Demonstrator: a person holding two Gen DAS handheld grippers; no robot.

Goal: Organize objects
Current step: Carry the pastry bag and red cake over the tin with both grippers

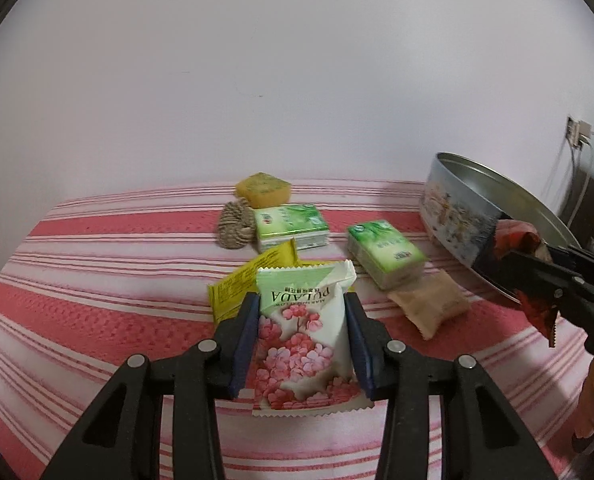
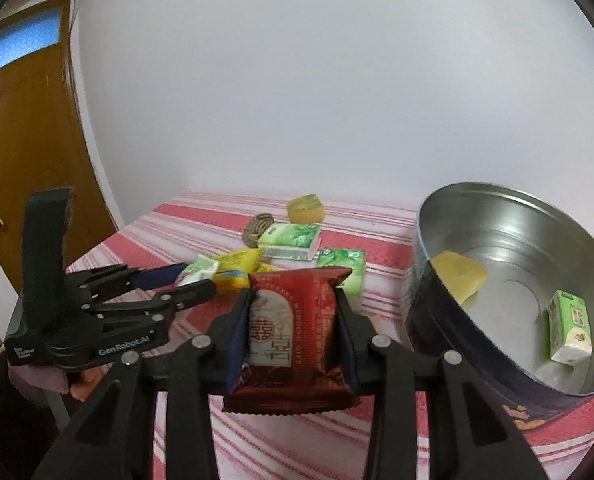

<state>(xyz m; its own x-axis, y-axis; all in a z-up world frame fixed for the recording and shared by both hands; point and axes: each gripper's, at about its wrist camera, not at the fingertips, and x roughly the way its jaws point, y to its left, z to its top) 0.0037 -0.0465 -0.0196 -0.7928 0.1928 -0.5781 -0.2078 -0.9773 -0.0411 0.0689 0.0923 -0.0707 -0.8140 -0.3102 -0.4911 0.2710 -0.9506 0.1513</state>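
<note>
Seen from two wrist cameras above a table draped in a red-and-white striped cloth (image 1: 97, 320). Left gripper (image 1: 301, 312) clamped tight on a white and green marshmallow packet (image 1: 305, 336) printed with pink blossoms, held clear of the cloth, blue pads pressing both sides. Right gripper (image 2: 293, 312) likewise closed on a dark red foil snack packet (image 2: 291, 332), lifted beside a round metal tin (image 2: 509, 240). Inside the tin, a yellow block (image 2: 461, 276) against the near wall and a small green and white carton (image 2: 569, 332) on the floor. Left on the cloth beyond the held packets: a yellow sachet (image 1: 237, 284) just behind the marshmallow packet, two green tissue packs (image 1: 293, 226) (image 1: 385, 252), a beige wrapped packet (image 1: 429, 304) touching the nearer pack, a ball of twine (image 1: 235, 226), and a yellow sponge (image 1: 263, 189) nearest the pale wall. At far left of the right camera, a brown wooden door (image 2: 25, 152).
</note>
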